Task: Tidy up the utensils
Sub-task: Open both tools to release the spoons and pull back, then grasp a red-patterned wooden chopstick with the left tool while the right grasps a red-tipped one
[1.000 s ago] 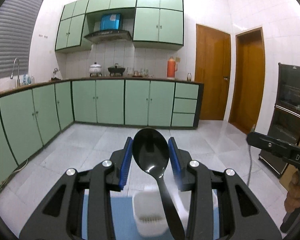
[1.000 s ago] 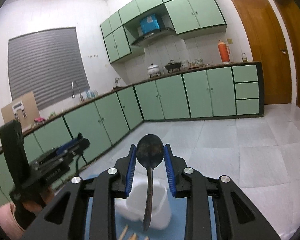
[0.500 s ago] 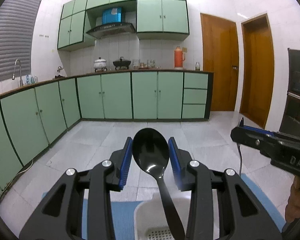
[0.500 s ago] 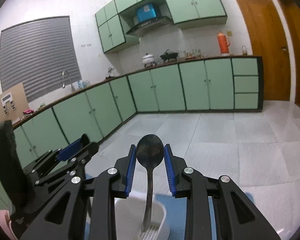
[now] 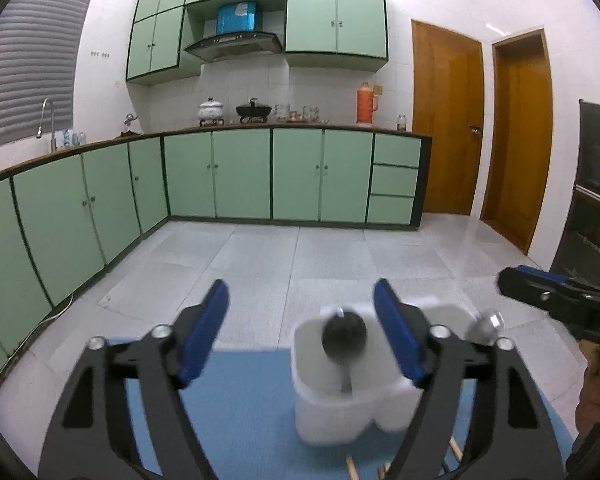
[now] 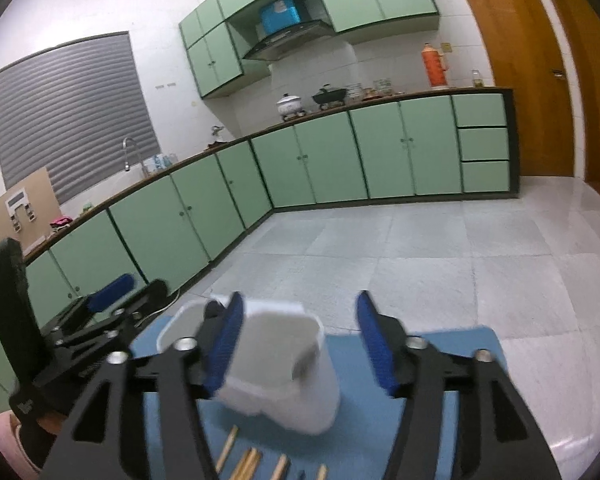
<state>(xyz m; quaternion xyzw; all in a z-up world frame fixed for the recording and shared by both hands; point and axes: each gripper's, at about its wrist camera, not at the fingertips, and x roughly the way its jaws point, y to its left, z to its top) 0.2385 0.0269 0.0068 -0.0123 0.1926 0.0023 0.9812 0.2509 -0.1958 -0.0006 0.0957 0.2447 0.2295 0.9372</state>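
My left gripper (image 5: 300, 336) hangs over a white utensil holder (image 5: 340, 404) on a blue mat (image 5: 240, 420), and its jaws are opening. The black spoon (image 5: 344, 336) stands loose in the holder's left compartment, between the blue pads (image 5: 204, 336) but touching neither. A metal spoon (image 5: 486, 322) sticks up from the right compartment. My right gripper (image 6: 300, 344) is over the same holder (image 6: 284, 384). Its jaws are also opening, with no utensil pressed between its pads (image 6: 374, 348). Each gripper shows at the edge of the other's view: right gripper (image 5: 560, 304), left gripper (image 6: 100, 320).
Several wooden chopsticks (image 6: 252, 460) lie on the mat (image 6: 440, 344) in front of the holder. Beyond the mat are a grey tiled floor (image 5: 300, 264), green cabinets (image 5: 240, 172) and two wooden doors (image 5: 448, 128). A dark appliance (image 5: 596, 200) stands at the right.
Both grippers have sunk toward the holder and spread their jaws. The black spoon has left the left pads and stands in the holder; the metal spoon has left the right pads.
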